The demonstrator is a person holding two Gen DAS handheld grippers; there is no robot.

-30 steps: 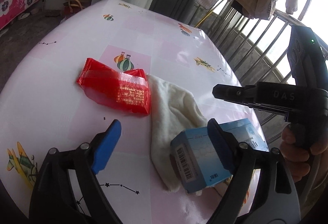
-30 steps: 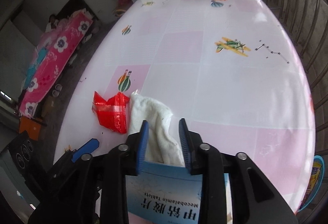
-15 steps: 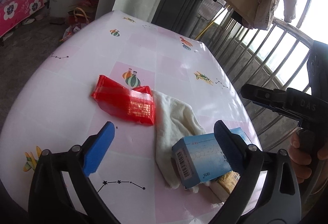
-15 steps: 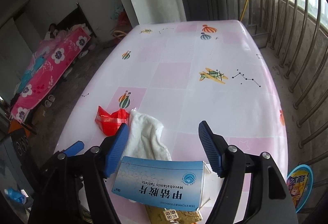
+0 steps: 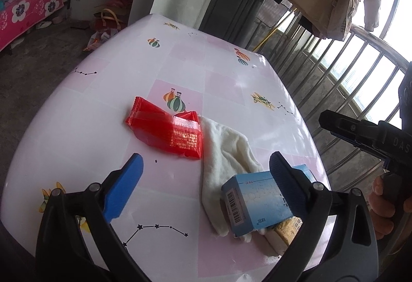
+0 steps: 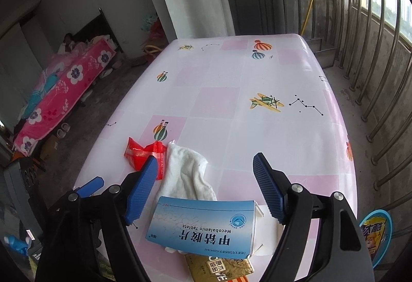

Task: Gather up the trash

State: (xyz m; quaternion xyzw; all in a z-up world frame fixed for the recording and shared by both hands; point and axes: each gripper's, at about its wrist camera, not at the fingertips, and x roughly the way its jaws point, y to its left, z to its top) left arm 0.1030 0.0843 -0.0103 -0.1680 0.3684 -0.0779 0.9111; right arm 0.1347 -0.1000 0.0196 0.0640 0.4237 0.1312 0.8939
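Observation:
A blue tablet box [image 6: 203, 225] lies on a white cloth [image 6: 185, 171] and a gold packet [image 6: 219, 266] near the table's front edge. A red wrapper [image 6: 144, 153] rests just left of the cloth. My right gripper [image 6: 206, 158] hovers above the box with its jaws opening; the box sits low between the fingers, and no pad touches it. My left gripper [image 5: 206, 157] is open and holds nothing. It hangs over the red wrapper [image 5: 167, 135] and the cloth [image 5: 226, 153], with the box [image 5: 255, 202] by its right finger.
The pink checked table [image 6: 257, 140] stretches away beyond the pile. A metal railing [image 6: 381, 101] runs along the right. A blue round container with a snack bag [image 6: 376, 235] stands below the table's right edge. A bed with a pink floral cover [image 6: 64, 91] stands at the left.
The right jaws have spread from narrow to wide and lifted away from the blue box, which now lies in full view. The left jaws widened a little and drew back.

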